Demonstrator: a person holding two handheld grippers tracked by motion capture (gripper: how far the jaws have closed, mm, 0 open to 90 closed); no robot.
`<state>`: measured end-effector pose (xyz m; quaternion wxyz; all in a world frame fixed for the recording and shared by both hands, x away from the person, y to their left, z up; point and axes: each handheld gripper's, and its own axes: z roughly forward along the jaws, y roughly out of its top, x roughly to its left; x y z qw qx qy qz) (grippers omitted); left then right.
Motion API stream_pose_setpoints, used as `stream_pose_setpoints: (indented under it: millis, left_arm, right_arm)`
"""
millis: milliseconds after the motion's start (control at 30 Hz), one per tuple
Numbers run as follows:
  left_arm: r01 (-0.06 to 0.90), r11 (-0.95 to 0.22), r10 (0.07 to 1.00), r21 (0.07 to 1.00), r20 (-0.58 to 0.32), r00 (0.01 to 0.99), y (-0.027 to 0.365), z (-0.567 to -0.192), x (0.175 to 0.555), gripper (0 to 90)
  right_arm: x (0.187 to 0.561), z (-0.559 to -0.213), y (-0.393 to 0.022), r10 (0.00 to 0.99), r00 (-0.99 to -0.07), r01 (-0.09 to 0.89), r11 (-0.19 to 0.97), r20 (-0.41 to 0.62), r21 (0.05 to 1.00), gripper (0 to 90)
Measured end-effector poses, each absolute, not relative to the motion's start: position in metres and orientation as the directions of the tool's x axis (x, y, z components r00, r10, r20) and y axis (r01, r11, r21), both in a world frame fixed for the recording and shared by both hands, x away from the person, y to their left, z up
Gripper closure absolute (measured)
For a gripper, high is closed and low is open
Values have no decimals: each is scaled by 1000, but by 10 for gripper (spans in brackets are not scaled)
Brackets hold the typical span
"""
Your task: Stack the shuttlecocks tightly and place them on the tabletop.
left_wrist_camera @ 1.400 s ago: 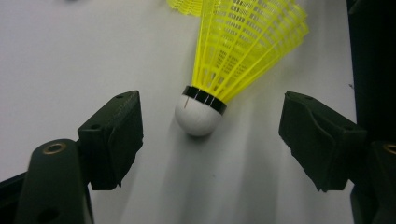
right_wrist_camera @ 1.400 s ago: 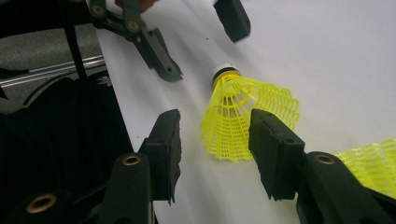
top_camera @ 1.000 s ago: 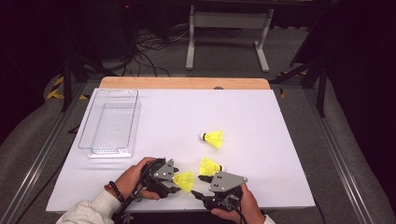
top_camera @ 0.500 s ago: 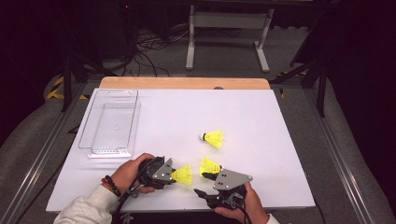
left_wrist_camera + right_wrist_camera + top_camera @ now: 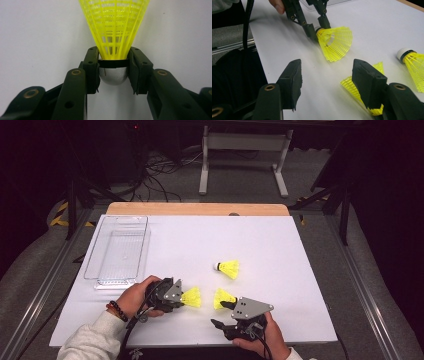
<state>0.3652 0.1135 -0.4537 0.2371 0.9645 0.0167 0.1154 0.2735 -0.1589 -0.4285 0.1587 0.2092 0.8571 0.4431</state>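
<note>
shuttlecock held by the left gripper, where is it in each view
High view: the held shuttlecock is low centre, right of the left gripper.
Left gripper view: top centre, cork pinched between the jaws.
Right gripper view: upper middle, at the far gripper's tips.
Shared landmark: the white table, also and.

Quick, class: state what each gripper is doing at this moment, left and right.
Left gripper: shut on a yellow shuttlecock, pads clamping its cork base.
Right gripper: open, jaws have just been opening, nothing between them; a second yellow shuttlecock lies behind one jaw.
</note>
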Motion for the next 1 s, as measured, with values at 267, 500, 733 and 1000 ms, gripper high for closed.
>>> stream_pose_setpoints:
  millis: [267,500,733,1000]
  left_arm:
    - [12,-901,97,433,175,980,106,-450,373,494]
    - [-5,-938,48,348,141,989,92,-444,383,518]
    - [-48,-956,-11,291,128,992,82,-440,388,612]
    - [-49,-942,26,331,216,976,79,-433,398,619]
  right_arm:
    - [276,-426,-164,503,-862,229,505,-69,832,410]
    - [276,-425,-167,499,-864,229,511,-69,828,407]
    - [276,-423,-172,504,-861,228,504,-70,833,408]
    - [277,-421,-177,520,-852,234,490,-66,840,402]
